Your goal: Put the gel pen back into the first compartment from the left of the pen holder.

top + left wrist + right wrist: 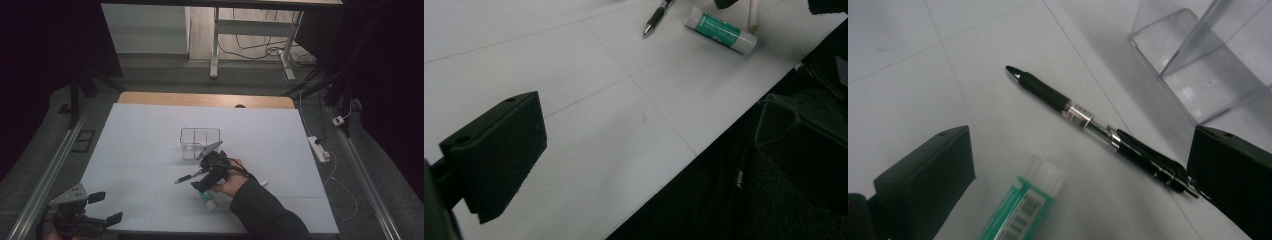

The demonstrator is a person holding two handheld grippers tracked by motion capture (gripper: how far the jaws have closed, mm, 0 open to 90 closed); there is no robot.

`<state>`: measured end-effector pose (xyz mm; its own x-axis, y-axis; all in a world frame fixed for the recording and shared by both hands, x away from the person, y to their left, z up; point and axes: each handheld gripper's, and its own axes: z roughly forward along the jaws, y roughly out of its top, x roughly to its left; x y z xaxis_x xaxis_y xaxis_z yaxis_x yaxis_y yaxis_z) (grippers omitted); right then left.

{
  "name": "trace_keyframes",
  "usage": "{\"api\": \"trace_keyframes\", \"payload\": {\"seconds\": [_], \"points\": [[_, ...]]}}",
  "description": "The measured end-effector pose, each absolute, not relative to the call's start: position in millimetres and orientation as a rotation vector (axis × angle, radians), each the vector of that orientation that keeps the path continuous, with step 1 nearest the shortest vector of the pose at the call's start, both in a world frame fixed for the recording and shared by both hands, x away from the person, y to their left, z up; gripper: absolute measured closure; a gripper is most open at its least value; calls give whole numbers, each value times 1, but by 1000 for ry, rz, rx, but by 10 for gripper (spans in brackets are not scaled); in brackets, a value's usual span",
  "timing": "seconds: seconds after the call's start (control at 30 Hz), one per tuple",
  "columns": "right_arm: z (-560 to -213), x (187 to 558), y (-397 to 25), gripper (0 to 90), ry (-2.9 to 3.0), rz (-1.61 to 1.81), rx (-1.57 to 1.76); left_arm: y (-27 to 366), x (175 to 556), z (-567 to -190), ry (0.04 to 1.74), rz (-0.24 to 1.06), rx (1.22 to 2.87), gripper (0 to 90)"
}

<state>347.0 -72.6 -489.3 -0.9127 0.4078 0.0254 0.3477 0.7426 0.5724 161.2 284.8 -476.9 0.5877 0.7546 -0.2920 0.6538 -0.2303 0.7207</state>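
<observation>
A black pen [188,177] lies on the white table [150,130], and a green-and-white glue stick [209,201] lies just nearer the front edge. My right gripper [202,181], held in a hand, hovers low over them, open. In the right gripper view the pen [1083,117] runs across the gap between the jaws, its clip end by the right jaw, and the glue stick [1023,207] pokes up from below. My left gripper [107,207] stands open at the front left corner, holding nothing; one of its pads [499,155] shows over bare table.
A clear plastic box [200,141] stands just behind the right gripper, close to its right jaw [1208,60]. A small white stick [263,183] lies right of the hand. From the left gripper the pen [655,20] and glue stick [722,31] are far off.
</observation>
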Motion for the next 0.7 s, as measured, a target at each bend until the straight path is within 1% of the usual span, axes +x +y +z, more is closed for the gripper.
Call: {"api": "trace_keyframes", "payload": {"seconds": [0.2, 0.37, 0.53, 0.6, 0.7], "points": [[-499, 358, -60, 12, 2849, 840, 586, 285, 161, -477, 1124, 145, 1959, 4], [-507, 364, -48, 57, 2870, 799, 553, 285, 161, -477, 1124, 144, 1958, 5], [-514, 371, -39, 133, 2899, 748, 497, 285, 161, -477, 1124, 144, 1958, 5], [-516, 374, -37, 187, 2918, 724, 470, 285, 161, -477, 1123, 144, 1959, 5], [-519, 375, -35, 241, 2922, 711, 439, 285, 161, -477, 1123, 142, 1957, 5]]}}
